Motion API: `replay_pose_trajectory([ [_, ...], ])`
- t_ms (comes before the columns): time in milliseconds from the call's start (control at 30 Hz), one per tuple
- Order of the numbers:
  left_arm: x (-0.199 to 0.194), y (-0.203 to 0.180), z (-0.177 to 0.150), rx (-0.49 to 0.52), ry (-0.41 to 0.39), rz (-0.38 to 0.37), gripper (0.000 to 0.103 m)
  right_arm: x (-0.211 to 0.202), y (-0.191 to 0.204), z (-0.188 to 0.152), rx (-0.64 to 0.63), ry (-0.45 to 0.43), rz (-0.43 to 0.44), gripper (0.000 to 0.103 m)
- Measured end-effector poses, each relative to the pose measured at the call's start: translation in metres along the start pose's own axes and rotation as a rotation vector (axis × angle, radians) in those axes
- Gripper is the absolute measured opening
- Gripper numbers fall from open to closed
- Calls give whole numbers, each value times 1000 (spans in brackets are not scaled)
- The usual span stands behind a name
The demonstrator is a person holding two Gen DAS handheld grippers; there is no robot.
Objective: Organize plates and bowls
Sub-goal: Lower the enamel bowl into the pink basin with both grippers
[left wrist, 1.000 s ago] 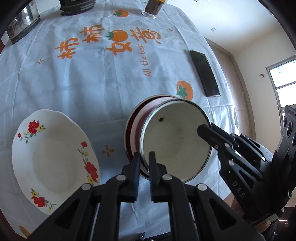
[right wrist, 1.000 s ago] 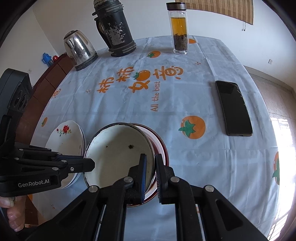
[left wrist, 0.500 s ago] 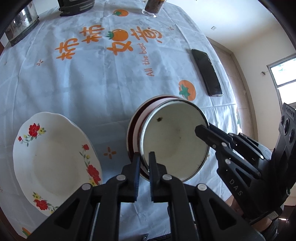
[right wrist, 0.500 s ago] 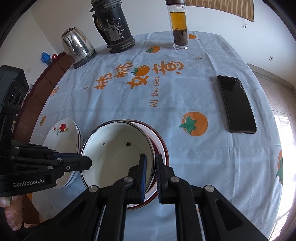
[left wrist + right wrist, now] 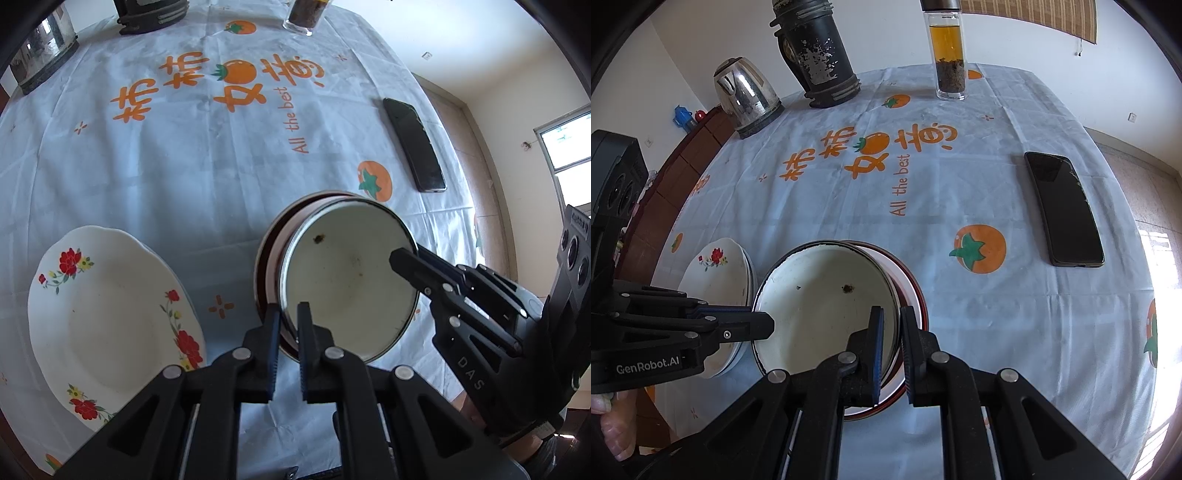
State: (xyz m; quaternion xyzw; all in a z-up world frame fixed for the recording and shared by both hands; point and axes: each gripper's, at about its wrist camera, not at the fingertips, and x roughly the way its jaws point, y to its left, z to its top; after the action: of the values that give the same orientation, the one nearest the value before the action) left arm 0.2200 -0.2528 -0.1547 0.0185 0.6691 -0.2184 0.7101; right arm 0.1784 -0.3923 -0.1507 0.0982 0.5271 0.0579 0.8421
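Both grippers grip the same white enamel bowl [image 5: 351, 284] by its rim, one on each side. The left gripper [image 5: 287, 314] has its jaws closed on the rim at the side near the flowered plate [image 5: 107, 317], with one finger inside the bowl and one outside. The right gripper [image 5: 891, 325] is closed in the same way on the opposite part of the rim. In each wrist view the other gripper is seen reaching to the bowl from the side.

The bowl sits tilted inside a red-rimmed bowl [image 5: 916, 291] – this second bowl is wider and shows around it as a dark red ring. The pair is near the front edge of the table [image 5: 960, 206], about in the middle of that edge. A small dark spot is on the inner wall of the white bowl.

The flowered plate lies near the front left corner of the table – just beside the bowls but apart from them. A black phone [image 5: 1063, 210] lies flat near the right edge. At the far edge stand a tea bottle [image 5: 947, 55], a dark thermos [image 5: 818, 55] and a steel kettle [image 5: 746, 96].
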Motion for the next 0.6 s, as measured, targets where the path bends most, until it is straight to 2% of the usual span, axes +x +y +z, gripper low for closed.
replay_pose_trajectory([
  [167,-1,1,0,-11,-1,-6,6,0,0,0,0,-2,1,11],
  [267,-5,-3,0,10,-21,26,6,1,0,1,3,1,7,11],
  [600,-7,-6,0,32,-37,30,15,2,0,-1,-1,-10,5,11],
])
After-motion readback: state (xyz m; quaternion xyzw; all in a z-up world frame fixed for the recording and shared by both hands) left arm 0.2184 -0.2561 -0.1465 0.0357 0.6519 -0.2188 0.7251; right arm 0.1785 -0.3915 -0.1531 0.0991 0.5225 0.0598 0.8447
